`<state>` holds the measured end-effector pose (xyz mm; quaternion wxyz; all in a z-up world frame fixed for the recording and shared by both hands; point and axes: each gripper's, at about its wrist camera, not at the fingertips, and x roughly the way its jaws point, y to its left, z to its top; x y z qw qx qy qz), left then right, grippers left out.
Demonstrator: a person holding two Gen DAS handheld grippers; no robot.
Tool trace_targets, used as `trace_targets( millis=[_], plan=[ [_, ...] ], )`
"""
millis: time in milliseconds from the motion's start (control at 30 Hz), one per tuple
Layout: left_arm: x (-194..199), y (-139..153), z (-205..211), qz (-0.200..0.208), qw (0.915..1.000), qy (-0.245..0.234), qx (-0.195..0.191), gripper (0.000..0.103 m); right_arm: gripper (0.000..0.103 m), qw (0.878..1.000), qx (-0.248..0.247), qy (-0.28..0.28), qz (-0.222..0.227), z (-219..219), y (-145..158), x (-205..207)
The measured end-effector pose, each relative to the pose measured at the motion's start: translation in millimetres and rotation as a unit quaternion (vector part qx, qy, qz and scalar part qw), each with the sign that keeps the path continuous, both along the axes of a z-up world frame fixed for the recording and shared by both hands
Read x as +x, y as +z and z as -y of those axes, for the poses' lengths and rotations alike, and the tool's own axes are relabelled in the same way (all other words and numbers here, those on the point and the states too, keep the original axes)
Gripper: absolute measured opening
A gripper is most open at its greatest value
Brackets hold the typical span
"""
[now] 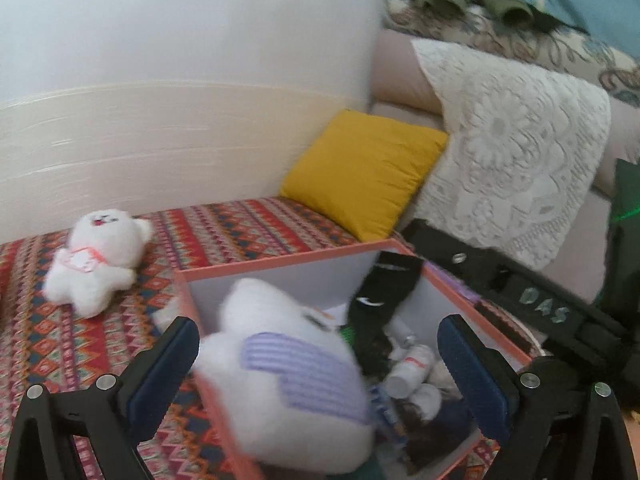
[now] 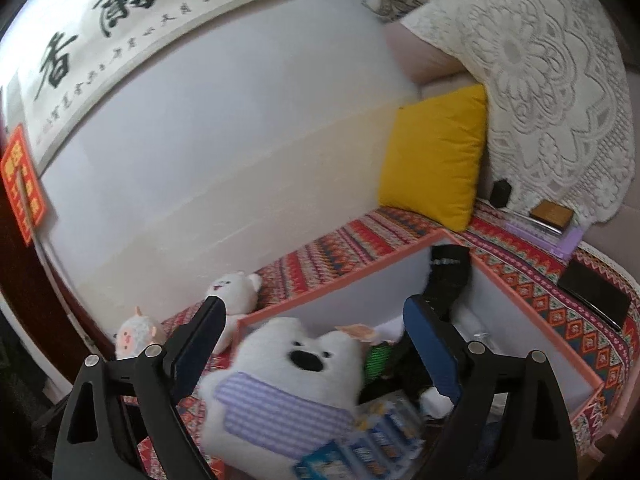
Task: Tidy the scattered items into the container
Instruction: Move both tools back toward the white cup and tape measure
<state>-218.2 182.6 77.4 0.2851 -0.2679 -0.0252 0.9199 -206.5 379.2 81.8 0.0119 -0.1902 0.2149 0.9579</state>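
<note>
Left wrist view: both grippers spread, empty.
Noted: white plush [image 1: 288, 384] tilted across box rim [image 1: 280, 262], long axis head-up toward wall.

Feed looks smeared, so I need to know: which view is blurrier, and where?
Left wrist: strong motion blur, worst on the white plush at the box rim and the wall. Right wrist: sharper; calligraphy scroll legible, packet at bottom smeared, heavy fisheye bending.
</note>
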Motion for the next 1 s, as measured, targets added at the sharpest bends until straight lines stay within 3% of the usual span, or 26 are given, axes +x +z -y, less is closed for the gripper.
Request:
trace_targets(
  millis=[200, 433, 733, 1000],
  plan=[
    [-6.0, -6.0, 67.7, 0.015, 0.9981, 0.057, 0.021, 0.099, 0.095, 0.999, 0.030, 0.042, -0.013, 60.2, 10.2, -7.3],
    [-17.2, -20.7, 146.0, 0.020, 0.9909, 0.131, 0.025, 0.100, 0.097, 0.993, 0.073, 0.092, -0.002, 138.6, 2.3, -27.0],
    [-46.0, -48.8, 228.3, 0.048, 0.9799, 0.189, 0.043, 0.100, 0.097, 0.980, 0.140, 0.141, 0.027, 223.2, -30.2, -57.1],
    [-94.1, -90.0, 255.1, 0.081, 0.9765, 0.197, 0.033, 0.100, 0.097, 0.971, 0.167, 0.154, 0.076, 251.4, -70.3, -92.1]
  ],
)
